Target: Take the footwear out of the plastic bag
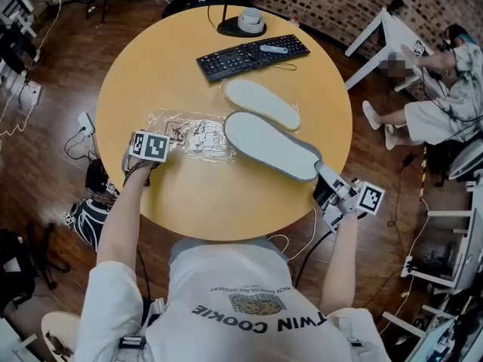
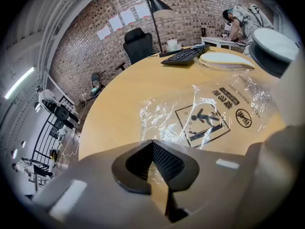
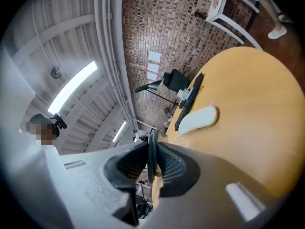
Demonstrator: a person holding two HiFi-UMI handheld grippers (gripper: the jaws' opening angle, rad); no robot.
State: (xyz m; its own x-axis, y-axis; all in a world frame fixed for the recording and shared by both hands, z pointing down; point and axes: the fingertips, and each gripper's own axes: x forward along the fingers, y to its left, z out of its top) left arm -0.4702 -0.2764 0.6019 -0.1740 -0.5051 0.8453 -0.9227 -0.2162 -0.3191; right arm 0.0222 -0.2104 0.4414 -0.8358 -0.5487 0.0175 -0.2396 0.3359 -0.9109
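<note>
A clear plastic bag (image 1: 192, 134) with printed warning marks lies flat on the round wooden table (image 1: 226, 194). My left gripper (image 1: 155, 151) is shut on the bag's left edge, and in the left gripper view the film (image 2: 209, 113) runs into the shut jaws of the left gripper (image 2: 152, 149). One grey-soled slipper (image 1: 260, 102) lies sole up beyond the bag. The second slipper (image 1: 270, 145) hangs above the table, clear of the bag. My right gripper (image 1: 323, 173) is shut on its heel edge. In the right gripper view a thin dark rim sits pinched in the right gripper (image 3: 152, 151).
A black keyboard (image 1: 253, 55) and a lamp base (image 1: 241, 25) stand at the table's far side. A person sits by a white desk (image 1: 377, 44) at the right. Cables and bags lie on the floor at the left.
</note>
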